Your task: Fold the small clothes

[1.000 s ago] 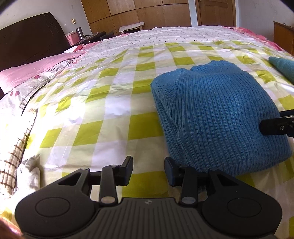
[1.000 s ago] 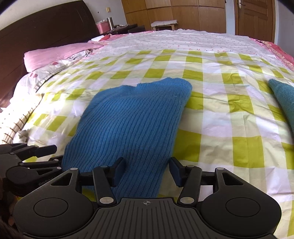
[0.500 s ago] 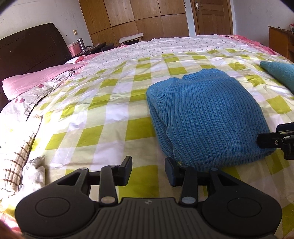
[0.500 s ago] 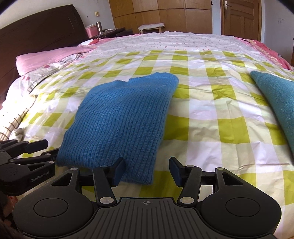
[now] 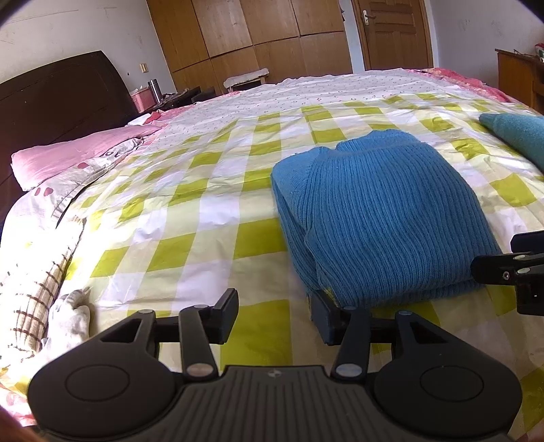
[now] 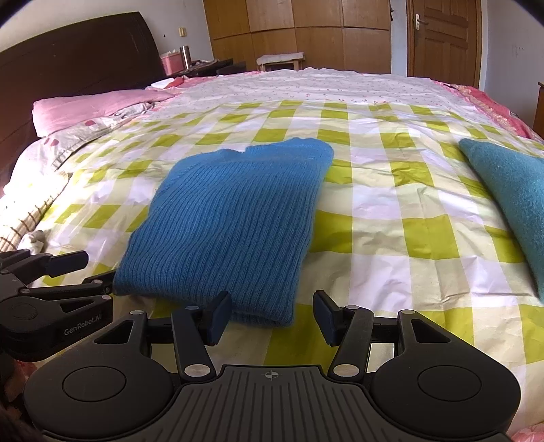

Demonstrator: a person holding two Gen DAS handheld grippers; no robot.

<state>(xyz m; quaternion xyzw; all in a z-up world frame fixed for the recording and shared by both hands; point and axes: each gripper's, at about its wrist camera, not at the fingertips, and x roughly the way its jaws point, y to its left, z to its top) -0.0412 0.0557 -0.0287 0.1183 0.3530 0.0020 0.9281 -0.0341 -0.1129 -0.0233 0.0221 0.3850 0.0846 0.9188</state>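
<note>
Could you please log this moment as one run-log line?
blue sweater: folded, flat on bed | left tongs: just opening, empty | right tongs: open, empty | teal garment: untouched

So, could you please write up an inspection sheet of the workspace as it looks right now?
Surface: bed with green-checked cover, lightly creased.
Job's things: blue ribbed sweater folded flat; teal garment lying apart at the right.
Clutter: pale crumpled cloth at the bed's left edge; pink pillow.
Grippers: left gripper open, jaws just been opening, nothing between them; right gripper open, the sweater's near corner between its fingers but not pinched.
Cables: nothing seen.
Surroundings: dark headboard, wooden wardrobe, door.
</note>
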